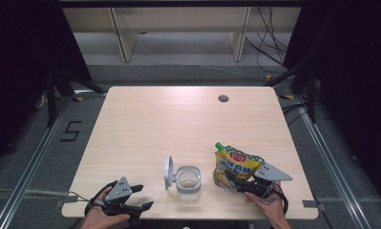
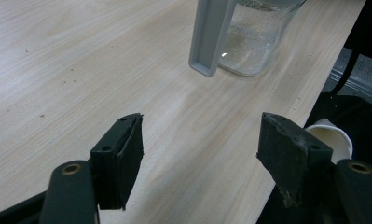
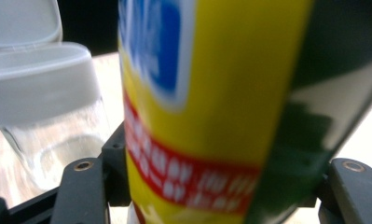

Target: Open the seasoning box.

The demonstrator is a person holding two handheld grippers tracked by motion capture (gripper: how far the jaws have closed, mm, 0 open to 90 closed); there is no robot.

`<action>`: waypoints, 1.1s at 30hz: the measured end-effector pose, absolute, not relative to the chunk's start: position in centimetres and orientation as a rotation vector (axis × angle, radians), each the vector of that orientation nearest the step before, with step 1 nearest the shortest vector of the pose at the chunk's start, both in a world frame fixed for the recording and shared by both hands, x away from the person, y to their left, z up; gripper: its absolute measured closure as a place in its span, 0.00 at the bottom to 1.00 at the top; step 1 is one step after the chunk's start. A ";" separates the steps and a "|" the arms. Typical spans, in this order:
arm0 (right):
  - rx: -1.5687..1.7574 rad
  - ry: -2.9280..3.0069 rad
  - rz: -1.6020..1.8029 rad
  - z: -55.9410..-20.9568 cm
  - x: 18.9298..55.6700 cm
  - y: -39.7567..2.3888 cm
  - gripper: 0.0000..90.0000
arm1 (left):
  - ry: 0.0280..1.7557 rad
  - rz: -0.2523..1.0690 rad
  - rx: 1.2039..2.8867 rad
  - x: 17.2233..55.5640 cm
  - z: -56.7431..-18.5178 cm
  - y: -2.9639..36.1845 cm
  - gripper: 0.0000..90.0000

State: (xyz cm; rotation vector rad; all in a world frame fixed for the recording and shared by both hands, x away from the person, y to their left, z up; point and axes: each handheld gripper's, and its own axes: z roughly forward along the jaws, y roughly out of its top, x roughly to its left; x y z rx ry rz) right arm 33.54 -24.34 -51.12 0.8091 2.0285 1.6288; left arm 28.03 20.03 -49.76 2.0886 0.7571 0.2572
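A yellow snack pouch with a green spout stands tilted on the table's front right. My right gripper is shut on its lower part. In the right gripper view the pouch spans the whole gap between the jaws. Just left of it stands a clear jar with its grey hinged lid flipped open to the left. My left gripper rests at the table's front-left edge, open and holding nothing. In the left gripper view the jar and its lid are ahead of the jaws.
The wooden table has a cable hole at its back right. A white cup shows below the table edge behind the left gripper's right jaw. Dark floor, rails and shelving surround the table.
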 end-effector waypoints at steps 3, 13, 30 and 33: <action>0.780 2.056 1.607 -51.5 34.0 -24.1 0.40 | 0.745 0.263 2.091 28.1 -49.7 20.0 0.34; 0.834 2.003 1.686 -51.6 34.5 -23.8 0.44 | 0.751 0.260 2.088 28.1 -49.9 19.9 0.34; 0.762 2.038 1.682 -51.3 34.9 -23.4 0.62 | 0.742 0.258 2.084 28.2 -49.7 19.9 0.34; 0.752 2.042 1.667 -51.0 34.8 -23.5 0.64 | 0.760 0.259 2.076 28.3 -49.7 19.9 0.34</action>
